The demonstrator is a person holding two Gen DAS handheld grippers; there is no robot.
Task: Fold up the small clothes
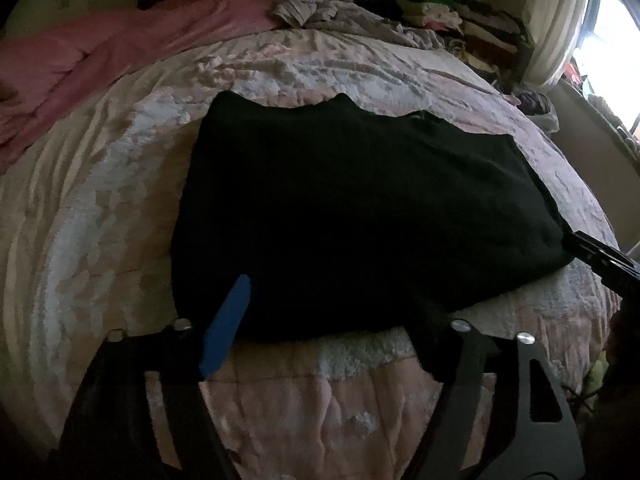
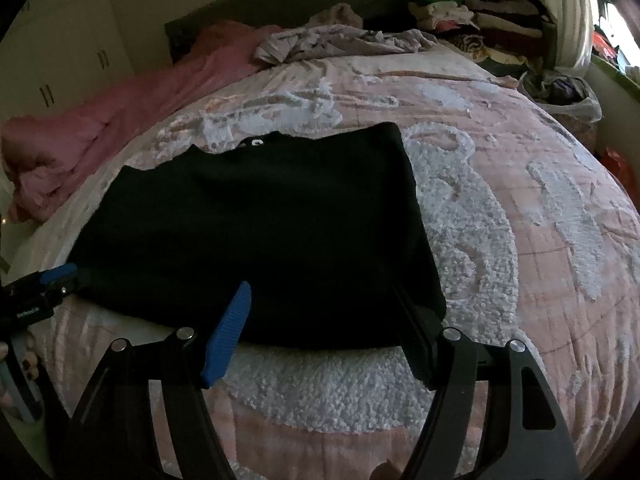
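A black garment (image 1: pixel 360 216) lies spread flat on the bed's pink and white quilt (image 1: pixel 120 200), filling the centre of both wrist views. In the left wrist view the left claw (image 1: pixel 332 320) is spread wide, its blue finger (image 1: pixel 228 324) lying on the garment's near hem at about 7 o'clock and its dark finger at about 5 o'clock, with the cloth's near edge between them but not pinched. At 3 o'clock in that view the right claw (image 1: pixel 576 244) touches the garment's right corner. In the right wrist view the right claw (image 2: pixel 328 320) is likewise spread, its blue finger (image 2: pixel 228 332) on the near hem and its dark finger at the garment's near right corner, around 5 o'clock. At 9 o'clock there, the left claw (image 2: pixel 60 276) meets the garment's left edge. A crumpled pink blanket (image 2: pixel 100 136) lies toward 10 o'clock, a rumpled lilac cloth (image 2: pixel 328 40) at 12 o'clock, and stacked clothes (image 2: pixel 480 16) toward 1 o'clock.
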